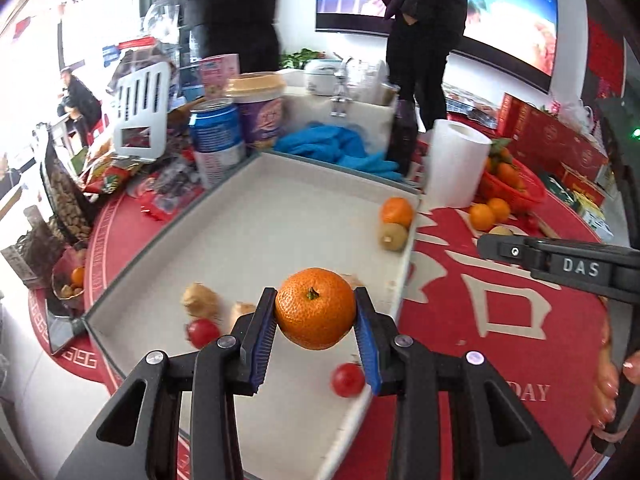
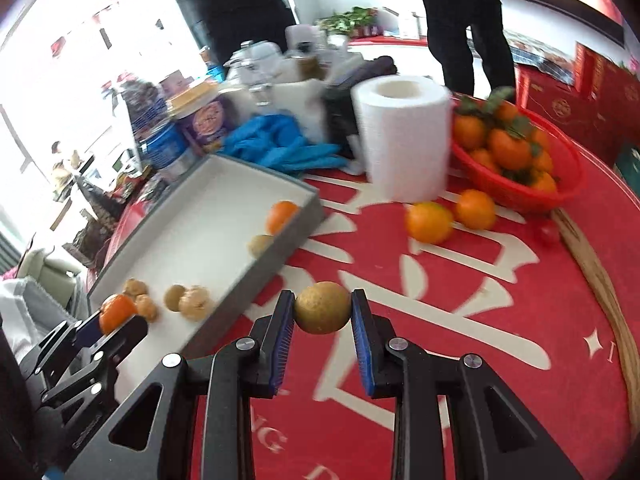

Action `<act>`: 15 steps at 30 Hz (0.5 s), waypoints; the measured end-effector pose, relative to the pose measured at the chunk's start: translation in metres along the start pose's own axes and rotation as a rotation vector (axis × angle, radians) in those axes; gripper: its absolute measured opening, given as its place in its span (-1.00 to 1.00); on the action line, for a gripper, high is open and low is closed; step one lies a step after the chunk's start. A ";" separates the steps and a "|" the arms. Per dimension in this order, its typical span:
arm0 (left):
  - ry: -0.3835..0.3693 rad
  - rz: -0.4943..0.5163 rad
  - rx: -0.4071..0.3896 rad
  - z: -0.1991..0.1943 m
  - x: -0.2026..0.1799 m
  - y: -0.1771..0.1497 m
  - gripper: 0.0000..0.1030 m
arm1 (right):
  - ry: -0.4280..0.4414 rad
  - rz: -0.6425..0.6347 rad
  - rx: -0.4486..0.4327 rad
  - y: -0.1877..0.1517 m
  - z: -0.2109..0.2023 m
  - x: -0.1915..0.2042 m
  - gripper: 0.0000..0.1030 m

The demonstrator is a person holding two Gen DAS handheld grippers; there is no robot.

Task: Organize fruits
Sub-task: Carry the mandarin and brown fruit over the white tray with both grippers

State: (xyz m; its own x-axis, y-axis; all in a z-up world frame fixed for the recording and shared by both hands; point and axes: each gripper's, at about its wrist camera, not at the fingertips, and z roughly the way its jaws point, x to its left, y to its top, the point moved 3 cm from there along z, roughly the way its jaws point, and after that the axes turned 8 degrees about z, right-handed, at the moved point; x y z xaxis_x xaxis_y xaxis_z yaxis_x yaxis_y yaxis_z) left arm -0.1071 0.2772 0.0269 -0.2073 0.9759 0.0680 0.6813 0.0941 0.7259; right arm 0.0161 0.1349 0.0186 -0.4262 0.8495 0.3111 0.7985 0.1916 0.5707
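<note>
My left gripper (image 1: 315, 312) is shut on an orange mandarin (image 1: 315, 307) and holds it above the near end of the white tray (image 1: 256, 216). It also shows in the right wrist view (image 2: 114, 320), at the tray's near corner. My right gripper (image 2: 323, 309) is shut on a brown-yellow kiwi (image 2: 323, 307) above the red tablecloth, just right of the tray (image 2: 208, 220). The tray holds a mandarin (image 1: 396, 211), a kiwi (image 1: 393, 236), walnuts (image 1: 199, 300) and two cherry tomatoes (image 1: 347, 379). Two loose mandarins (image 2: 429, 222) lie on the cloth.
A red basket of mandarins (image 2: 520, 196) and a white paper roll (image 2: 404, 140) stand right of the tray. A blue cloth (image 2: 280, 144), cans and cups (image 1: 218, 136) crowd behind it. A cherry tomato (image 2: 549, 233) lies near the basket. Two people stand behind the table.
</note>
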 end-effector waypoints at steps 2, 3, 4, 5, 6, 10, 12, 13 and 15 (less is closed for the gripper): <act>0.008 -0.007 0.000 0.001 0.007 -0.001 -0.21 | 0.004 -0.025 0.005 0.001 0.004 0.015 -0.42; 0.010 -0.013 0.001 0.003 0.010 -0.002 -0.21 | 0.005 -0.035 0.007 0.001 0.005 0.020 -0.42; 0.010 -0.017 0.003 0.003 0.013 -0.003 -0.21 | 0.006 -0.044 0.009 0.001 0.007 0.025 -0.42; 0.009 -0.023 0.005 0.005 0.016 -0.003 -0.21 | 0.008 -0.052 0.012 0.001 0.008 0.031 -0.42; 0.010 -0.028 0.007 0.006 0.019 -0.004 -0.21 | 0.010 -0.063 0.015 0.001 0.010 0.038 -0.42; 0.013 -0.046 0.015 0.010 0.028 -0.007 -0.21 | 0.017 -0.095 0.023 0.002 0.015 0.057 -0.42; 0.015 -0.054 0.018 0.012 0.033 -0.007 -0.21 | 0.021 -0.111 0.028 0.002 0.019 0.067 -0.42; 0.016 -0.057 0.020 0.013 0.034 -0.008 -0.21 | 0.022 -0.117 0.031 0.002 0.021 0.071 -0.42; 0.019 -0.067 0.024 0.015 0.038 -0.009 -0.21 | 0.026 -0.129 0.039 0.002 0.026 0.078 -0.42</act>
State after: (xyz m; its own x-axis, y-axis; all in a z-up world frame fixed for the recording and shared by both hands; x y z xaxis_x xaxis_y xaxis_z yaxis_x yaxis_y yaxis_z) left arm -0.1108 0.3162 0.0126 -0.2655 0.9635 0.0330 0.6824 0.1637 0.7124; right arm -0.0043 0.2146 0.0245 -0.5366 0.8037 0.2571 0.7521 0.3174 0.5775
